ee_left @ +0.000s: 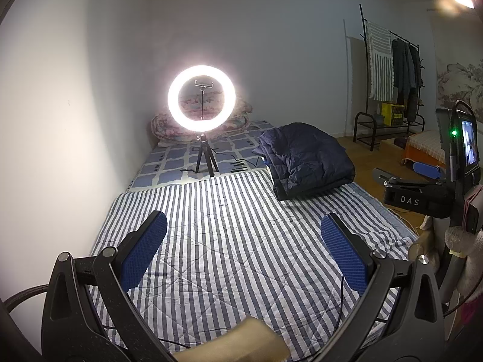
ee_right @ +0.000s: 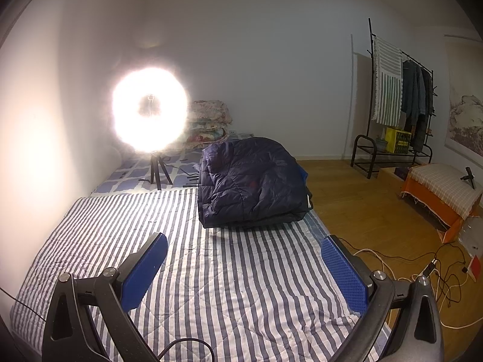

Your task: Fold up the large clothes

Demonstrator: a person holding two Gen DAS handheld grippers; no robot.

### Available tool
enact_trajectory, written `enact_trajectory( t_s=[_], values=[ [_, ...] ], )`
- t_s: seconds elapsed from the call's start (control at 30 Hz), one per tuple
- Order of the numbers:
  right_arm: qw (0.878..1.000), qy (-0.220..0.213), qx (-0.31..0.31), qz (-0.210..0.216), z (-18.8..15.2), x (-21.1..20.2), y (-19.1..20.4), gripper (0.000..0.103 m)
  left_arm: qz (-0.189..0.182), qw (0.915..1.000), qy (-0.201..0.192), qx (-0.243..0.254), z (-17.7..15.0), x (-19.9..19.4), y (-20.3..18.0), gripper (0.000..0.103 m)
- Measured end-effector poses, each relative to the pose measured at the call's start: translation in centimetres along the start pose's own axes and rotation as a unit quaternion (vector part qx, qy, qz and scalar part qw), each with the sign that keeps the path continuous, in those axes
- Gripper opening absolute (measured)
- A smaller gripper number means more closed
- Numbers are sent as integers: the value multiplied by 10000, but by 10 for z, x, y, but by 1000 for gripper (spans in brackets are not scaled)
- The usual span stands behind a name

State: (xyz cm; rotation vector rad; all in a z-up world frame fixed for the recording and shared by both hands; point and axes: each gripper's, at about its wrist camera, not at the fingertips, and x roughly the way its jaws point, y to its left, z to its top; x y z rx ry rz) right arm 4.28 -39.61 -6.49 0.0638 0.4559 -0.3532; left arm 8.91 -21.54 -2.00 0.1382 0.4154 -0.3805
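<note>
White walls (ee_right: 256,45), wood floor (ee_right: 362,205), glaring ring light (ee_left: 201,97), clothes rack (ee_right: 401,102).

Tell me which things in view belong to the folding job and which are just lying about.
Job:
- dark blue padded jacket, already lying bundled
- striped quilt under it
- left gripper and right gripper, both open and empty

Lying about:
- ring light on its tripod
- floral bedding
- clothes rack
- floor cables

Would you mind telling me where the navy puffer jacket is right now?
In both wrist views the navy puffer jacket lies folded on the striped quilt, at its far right edge beside the wooden floor, right of the ring light.
</note>
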Motion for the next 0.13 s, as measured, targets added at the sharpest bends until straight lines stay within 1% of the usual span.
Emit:
enact_trajectory(
  t_s=[0.07,0.13],
  values=[
    [10000,2,-16,8,0,1,0,103,44,10000,-50,18,0,-1,-1,103],
    [10000,11,-30,18,-1,1,0,103,3,10000,-48,-15,0,-2,0,103]
  ],
)
